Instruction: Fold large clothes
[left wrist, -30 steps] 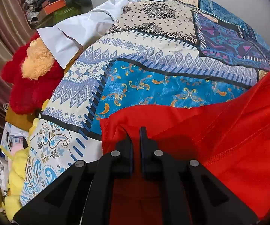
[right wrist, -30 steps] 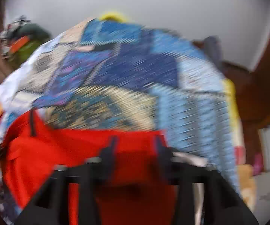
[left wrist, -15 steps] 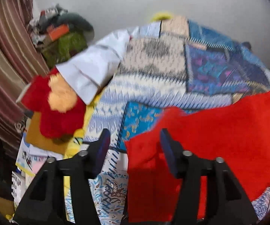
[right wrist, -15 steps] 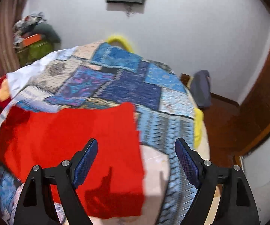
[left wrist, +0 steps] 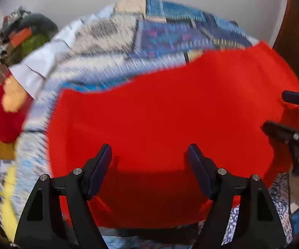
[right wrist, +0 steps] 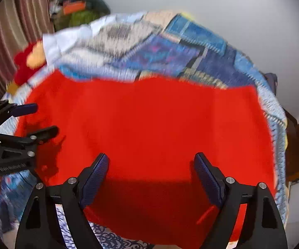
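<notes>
L wrist: red garment (left wrist: 159, 114) flat, bedspread (left wrist: 112, 33)

Both tongs (left wrist: 149, 166) (right wrist: 151, 174) agape, empty.

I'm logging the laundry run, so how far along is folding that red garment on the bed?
Done: the red garment lies spread flat on the patchwork bedspread. In hand: nothing. The left hand-held gripper has just been opening and stands clear of the cloth; the right hand-held gripper is open too, nothing between its jaws. Left: further folds, if any, then setting it aside.
</notes>
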The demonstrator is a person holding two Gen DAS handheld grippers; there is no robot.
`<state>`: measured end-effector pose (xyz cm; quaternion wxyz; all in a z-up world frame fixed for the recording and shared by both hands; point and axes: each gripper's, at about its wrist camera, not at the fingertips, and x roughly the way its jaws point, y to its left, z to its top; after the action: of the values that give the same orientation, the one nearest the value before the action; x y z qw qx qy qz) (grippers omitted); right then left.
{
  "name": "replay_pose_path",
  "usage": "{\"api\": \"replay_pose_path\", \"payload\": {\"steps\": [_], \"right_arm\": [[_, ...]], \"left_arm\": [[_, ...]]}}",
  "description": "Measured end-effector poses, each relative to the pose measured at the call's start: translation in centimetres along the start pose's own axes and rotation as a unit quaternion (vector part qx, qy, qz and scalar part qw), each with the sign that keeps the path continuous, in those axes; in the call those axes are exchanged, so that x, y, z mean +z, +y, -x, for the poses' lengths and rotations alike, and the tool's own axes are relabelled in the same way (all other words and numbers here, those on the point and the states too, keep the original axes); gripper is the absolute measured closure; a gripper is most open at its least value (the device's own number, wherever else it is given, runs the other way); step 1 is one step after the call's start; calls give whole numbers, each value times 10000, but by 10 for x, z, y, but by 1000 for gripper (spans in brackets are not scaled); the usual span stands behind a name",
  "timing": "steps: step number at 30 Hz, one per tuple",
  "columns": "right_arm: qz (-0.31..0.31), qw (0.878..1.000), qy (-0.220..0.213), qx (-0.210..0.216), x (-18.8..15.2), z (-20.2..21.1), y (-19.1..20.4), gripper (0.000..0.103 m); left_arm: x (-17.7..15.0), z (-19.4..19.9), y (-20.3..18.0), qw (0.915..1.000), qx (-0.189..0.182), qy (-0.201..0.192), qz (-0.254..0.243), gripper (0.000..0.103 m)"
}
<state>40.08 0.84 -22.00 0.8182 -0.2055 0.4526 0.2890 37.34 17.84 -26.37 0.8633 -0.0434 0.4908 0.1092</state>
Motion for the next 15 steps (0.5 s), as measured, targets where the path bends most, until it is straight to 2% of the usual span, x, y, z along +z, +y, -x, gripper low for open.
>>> {"api": "replay_pose_path", "payload": {"steps": [3, 4, 5, 7, 12, 15], "right_arm": [[115, 9997, 145, -169, -13, -14, -4, 16], [86, 9995, 174, -231, -17, -16, -10, 10], [36, 9995, 176, -245, -20, -17, -16, 8], [-117, 9997, 174, -109, -28, -16, -34, 7], [-407, 9985, 148, -332, -43, -3, -68, 7], [-493, 9965, 168, -654, -51, 7, -83, 7]], "left_arm": [[-13, -23, -7, 9997, 174, 147, -86, 27], [-18, -27, -9, 9994, 267, 117, -168, 23], [-21, -28, -10, 9990, 350, 49, -258, 21], [-28, -24, -9, 9979, 483, -101, -427, 20], [-43, -13, 10, 9963, 646, -162, -552, 20], [-49, -8, 28, 9958, 811, -157, -402, 19]]}}
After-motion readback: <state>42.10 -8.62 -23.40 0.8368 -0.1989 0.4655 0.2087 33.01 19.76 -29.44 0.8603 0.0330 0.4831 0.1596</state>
